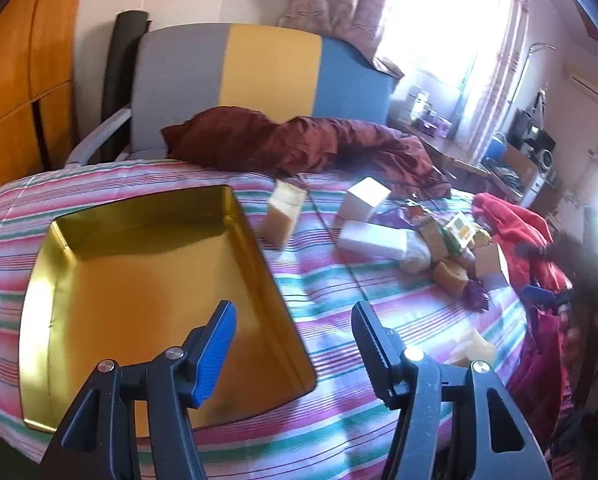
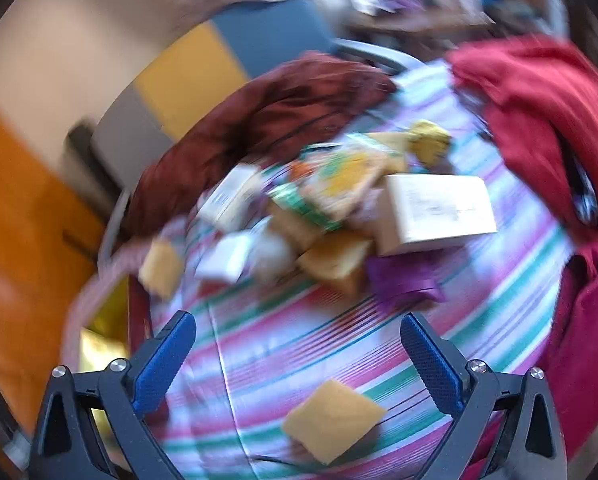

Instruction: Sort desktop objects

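Left claw [image 1: 293, 344] gapes empty over the near right edge of the gold tin [image 1: 139, 280]; right claw [image 2: 299, 356] gapes above a yellow packet [image 2: 333, 420].
The tin lies on the striped bedspread [image 1: 339, 420], bare cloth showing between it and the heap of boxes [image 1: 431, 236] to the right. A maroon pillow [image 1: 259, 140] lies behind; red cloth [image 2: 539, 100] bounds the bed's right edge.

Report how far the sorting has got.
Done: nothing visible; the gold tin holds no items. In hand: nothing; the left gripper and right gripper are both open. Left: the pile of boxes and the yellow packet on the striped bedspread.
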A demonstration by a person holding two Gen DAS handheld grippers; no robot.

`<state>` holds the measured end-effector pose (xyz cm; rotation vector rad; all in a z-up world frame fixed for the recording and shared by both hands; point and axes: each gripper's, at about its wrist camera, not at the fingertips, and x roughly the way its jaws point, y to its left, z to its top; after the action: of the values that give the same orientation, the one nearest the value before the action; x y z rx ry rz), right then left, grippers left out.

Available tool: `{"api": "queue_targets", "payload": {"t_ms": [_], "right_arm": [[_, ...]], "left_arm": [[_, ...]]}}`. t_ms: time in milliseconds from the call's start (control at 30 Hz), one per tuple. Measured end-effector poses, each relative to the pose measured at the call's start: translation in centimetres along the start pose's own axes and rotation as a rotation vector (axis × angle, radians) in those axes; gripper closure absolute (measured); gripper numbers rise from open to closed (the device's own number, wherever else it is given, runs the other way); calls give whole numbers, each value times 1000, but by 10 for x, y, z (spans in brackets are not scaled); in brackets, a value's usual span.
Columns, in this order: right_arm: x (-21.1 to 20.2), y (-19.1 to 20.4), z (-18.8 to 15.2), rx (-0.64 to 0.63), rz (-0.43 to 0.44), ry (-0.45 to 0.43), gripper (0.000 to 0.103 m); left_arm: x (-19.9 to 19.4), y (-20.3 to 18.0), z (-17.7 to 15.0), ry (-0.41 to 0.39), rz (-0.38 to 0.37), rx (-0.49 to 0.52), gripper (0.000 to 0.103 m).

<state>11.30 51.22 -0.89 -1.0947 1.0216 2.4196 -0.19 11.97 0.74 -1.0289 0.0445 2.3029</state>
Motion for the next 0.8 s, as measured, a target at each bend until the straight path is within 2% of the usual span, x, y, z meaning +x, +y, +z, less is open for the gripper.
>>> {"api": "queue_targets", "payload": {"t_ms": [100,200,333,433,567,633,667,733,767,800], "right_arm": [[4,-31,23,206,59,27,0],[13,-60,38,381,48,19,0],[34,-81,51,508,23,15,0],[50,-92,61,557,0,24,0],[73,-104,75,567,-37,48,0],[82,-103,82,506,-56,93,2],[83,-100,85,458,-67,102,6],[82,-91,89,343,-119,103,22],[83,-87,90,300,-126,110,25],[84,-86,91,266,-132,117,32]], "left_arm": [[2,-7,2,0,-20,15,42],[7,-13,2,6,-40,25,42],[11,-18,2,13,-51,41,42],[14,-20,2,18,-62,43,42],[18,-23,3,26,-61,53,42],[22,-25,4,36,-64,59,42],[23,-25,4,42,-65,61,42],[27,-28,6,52,-67,64,42],[29,-30,8,57,-71,68,42],[31,-33,9,61,-76,76,42]]}}
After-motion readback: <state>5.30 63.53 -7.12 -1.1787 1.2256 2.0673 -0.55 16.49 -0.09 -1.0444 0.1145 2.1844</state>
